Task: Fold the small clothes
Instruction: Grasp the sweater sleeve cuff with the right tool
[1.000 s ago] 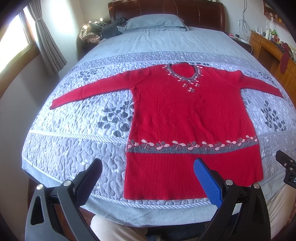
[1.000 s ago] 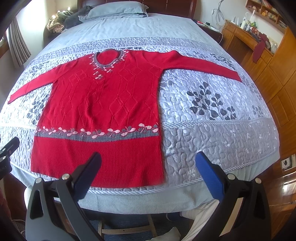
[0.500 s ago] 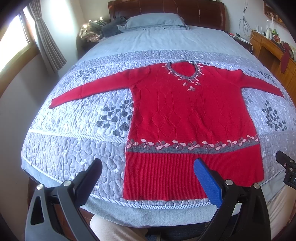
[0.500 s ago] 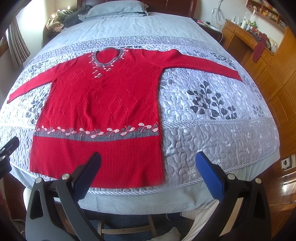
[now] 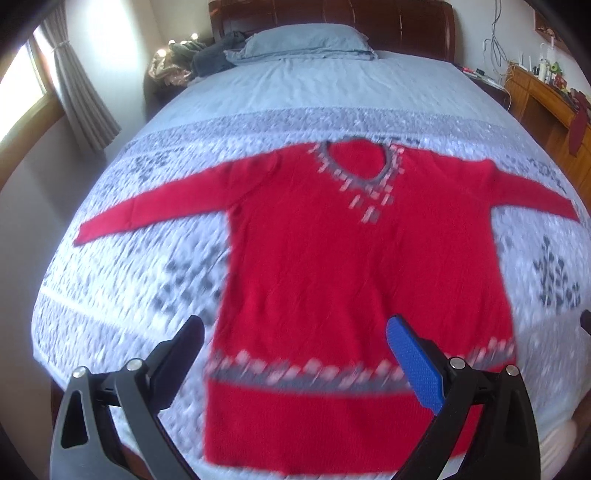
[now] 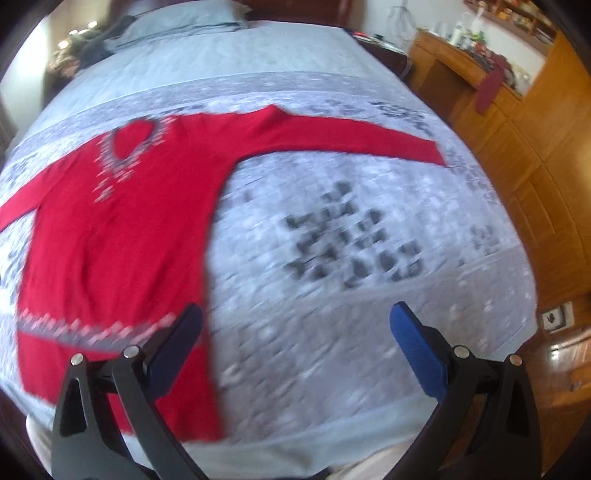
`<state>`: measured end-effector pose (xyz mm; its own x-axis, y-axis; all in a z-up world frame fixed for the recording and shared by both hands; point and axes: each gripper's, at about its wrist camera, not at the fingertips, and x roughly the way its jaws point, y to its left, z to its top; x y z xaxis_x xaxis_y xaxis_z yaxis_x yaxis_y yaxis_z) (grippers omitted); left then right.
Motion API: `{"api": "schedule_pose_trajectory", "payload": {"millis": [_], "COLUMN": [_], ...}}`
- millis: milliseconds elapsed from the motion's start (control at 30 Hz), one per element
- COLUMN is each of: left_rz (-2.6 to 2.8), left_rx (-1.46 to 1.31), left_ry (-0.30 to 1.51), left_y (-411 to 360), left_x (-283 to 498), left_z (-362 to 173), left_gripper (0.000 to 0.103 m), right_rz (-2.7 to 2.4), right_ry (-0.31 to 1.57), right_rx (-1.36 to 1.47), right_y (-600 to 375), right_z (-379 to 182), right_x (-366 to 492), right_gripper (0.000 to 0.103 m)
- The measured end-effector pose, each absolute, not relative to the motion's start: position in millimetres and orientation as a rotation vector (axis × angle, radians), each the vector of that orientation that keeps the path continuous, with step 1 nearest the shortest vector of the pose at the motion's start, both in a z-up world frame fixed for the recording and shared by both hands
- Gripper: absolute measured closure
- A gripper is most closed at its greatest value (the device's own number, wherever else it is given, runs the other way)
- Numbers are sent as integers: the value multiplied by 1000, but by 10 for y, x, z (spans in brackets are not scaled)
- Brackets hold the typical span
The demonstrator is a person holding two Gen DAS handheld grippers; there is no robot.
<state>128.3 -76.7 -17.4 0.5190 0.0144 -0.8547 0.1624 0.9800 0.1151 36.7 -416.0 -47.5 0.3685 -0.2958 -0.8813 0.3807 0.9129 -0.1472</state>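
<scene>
We see a red sweater spread flat and face up on the bed, both sleeves stretched out to the sides and its hem toward us near the foot edge. Through the left wrist camera, our left gripper hangs above the lower part of the sweater with its fingers spread wide and nothing between them — the dark finger sits over the quilt just beside the sweater's side edge, the blue pad over the patterned band near the hem. Through the right wrist camera, our right gripper is likewise wide apart and empty; its dark finger overlaps the sweater's lower corner, while its blue pad hangs over bare quilt, well off the garment. Whether either gripper touches the fabric we cannot tell — both views are blurred. The quilt is grey-white with dark leaf motifs, and beyond it lies plain pale-blue bedding with a pillow against a dark wooden headboard. A heap of clothes sits beside the pillow, a curtained window stands on the left, and wooden cabinets line the right side of the room.
</scene>
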Motion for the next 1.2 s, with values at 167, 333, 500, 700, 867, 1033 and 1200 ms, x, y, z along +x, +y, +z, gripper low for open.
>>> {"api": "schedule_pose_trajectory", "payload": {"millis": [167,333,500,700,867,1033,1200], "left_rz": [-142,-217,-232,-240,-214,-193,-198], "left_rx": [225,207,177,181,205,192,204], "left_ry": [999,1025,1061,1074,1079,1105,1110], "left_y": [-1693,-2595,-3266,-3688,-3759,-3699,-3770], "left_x": [2003,2585,3014,3216,3290,3378,3426], "left_z": [-229,-470,-773,-1040,-1176,-1265,-1287], "left_gripper": [4,4,4,4,4,4,4], "right_rz": [-476,-473,-493,-471,-429,-423,-385], "right_ry": [1117,1155,1191,1194,1224,1210,1248], "right_rx": [126,245,342,538,599,631,533], "right_y": [-5300,-6406,-7443,-8345,-8589,-8671,-8501], "right_z": [-574,-839,-1197,-1536,-1667,-1677,-1634], "right_x": [852,1307,1670,1865,1967,1978,2058], "right_gripper": [2,2,3,4,10,34,76]}}
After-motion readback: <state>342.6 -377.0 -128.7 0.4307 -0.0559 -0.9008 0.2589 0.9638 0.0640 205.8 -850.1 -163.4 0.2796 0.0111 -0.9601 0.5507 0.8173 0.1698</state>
